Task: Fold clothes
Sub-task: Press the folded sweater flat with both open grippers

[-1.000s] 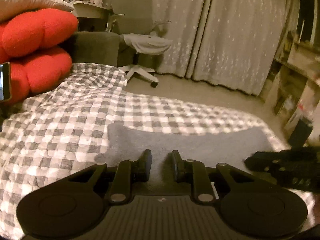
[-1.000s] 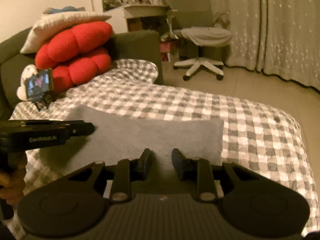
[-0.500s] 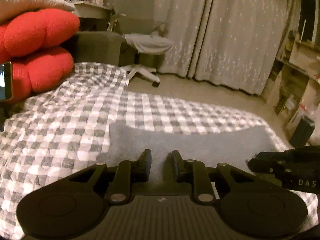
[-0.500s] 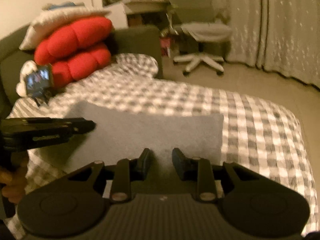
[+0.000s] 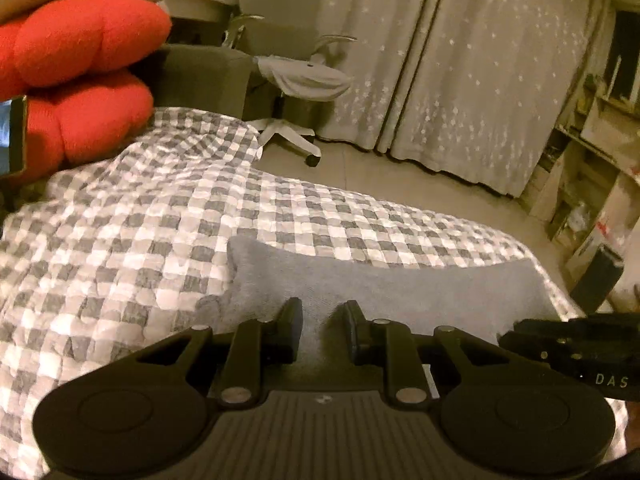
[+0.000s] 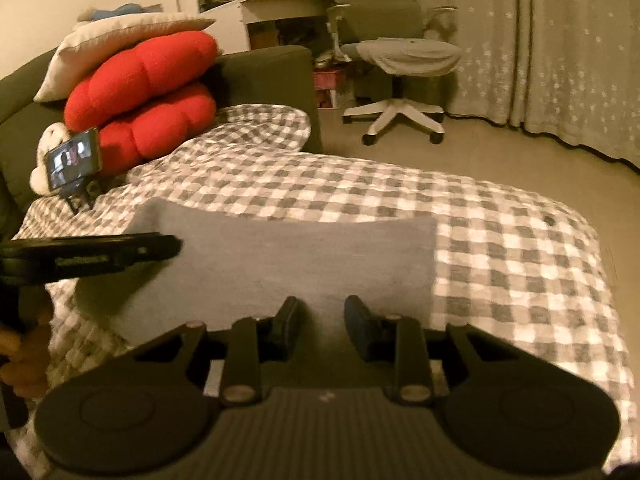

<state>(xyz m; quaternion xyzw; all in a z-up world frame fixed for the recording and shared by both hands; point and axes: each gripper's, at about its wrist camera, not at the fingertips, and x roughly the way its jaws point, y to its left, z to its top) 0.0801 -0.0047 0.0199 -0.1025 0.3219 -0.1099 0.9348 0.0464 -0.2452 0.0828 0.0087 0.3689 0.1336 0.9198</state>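
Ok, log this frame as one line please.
stage: mid-fold | left tool: open, over grey cloth | right tool: open, over same cloth | cloth: flat on checked blanket

The gripper bodies are covering the cloth's [image 6: 288, 264] near edge in both views; the frame edge is cutting off the phone [image 5: 14, 136] at left; the left gripper [image 6: 92, 258] is blurring, its lettering unreadable.
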